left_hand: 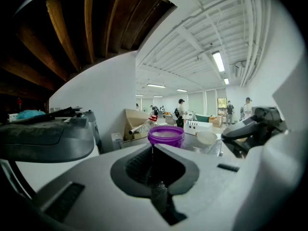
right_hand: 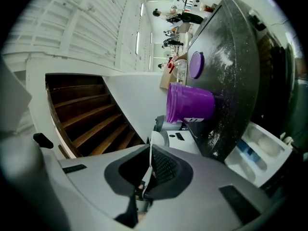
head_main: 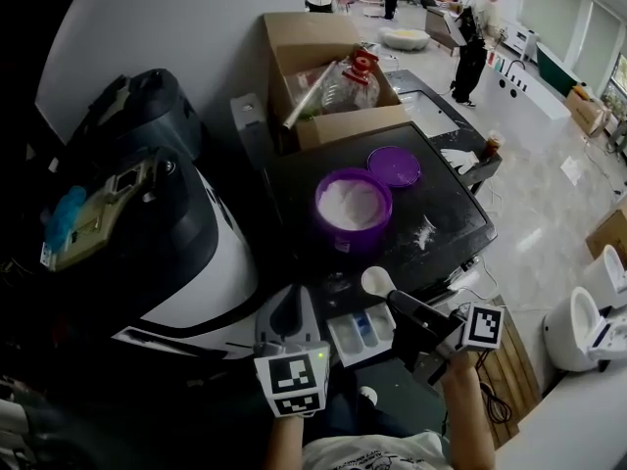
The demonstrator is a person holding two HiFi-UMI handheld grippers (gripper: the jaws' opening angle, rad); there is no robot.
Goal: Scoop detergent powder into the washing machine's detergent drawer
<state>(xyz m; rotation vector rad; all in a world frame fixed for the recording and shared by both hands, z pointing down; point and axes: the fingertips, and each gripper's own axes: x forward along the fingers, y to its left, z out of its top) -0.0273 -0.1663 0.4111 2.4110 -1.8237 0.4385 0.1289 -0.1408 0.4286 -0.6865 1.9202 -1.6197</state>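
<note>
big open room, pale glossy floor (head_main: 549, 194), white wall behind; work surface is the dark top of the washing machine (head_main: 460, 218). nearest: left claw (head_main: 287, 313) sits low at the machine's front left, jaws pressed together with nothing between them. right claw (head_main: 400, 306) is clamped on the thin handle of a white scoop (head_main: 378, 281), with the scoop bowl pointing toward the machine. can't tell if the bowl holds anything. detergent drawer (head_main: 361, 334) is pulled out between the two claws, white with blue inserts, just below and in front of the scoop. scoop bowl hangs over the front edge of the top, between drawer and purple tub (head_main: 353, 209). tub is upright mid-top, uncapped, white powder (head_main: 351, 202) inside. loose powder spill (head_main: 426, 231) lies to its right on the top. purple lid (head_main: 394, 165) lies flat just behind the tub, not touching. further back, an open cardboard box (head_main: 328, 67) holds a clear bottle with a red cap. people stand far off across the room.
</note>
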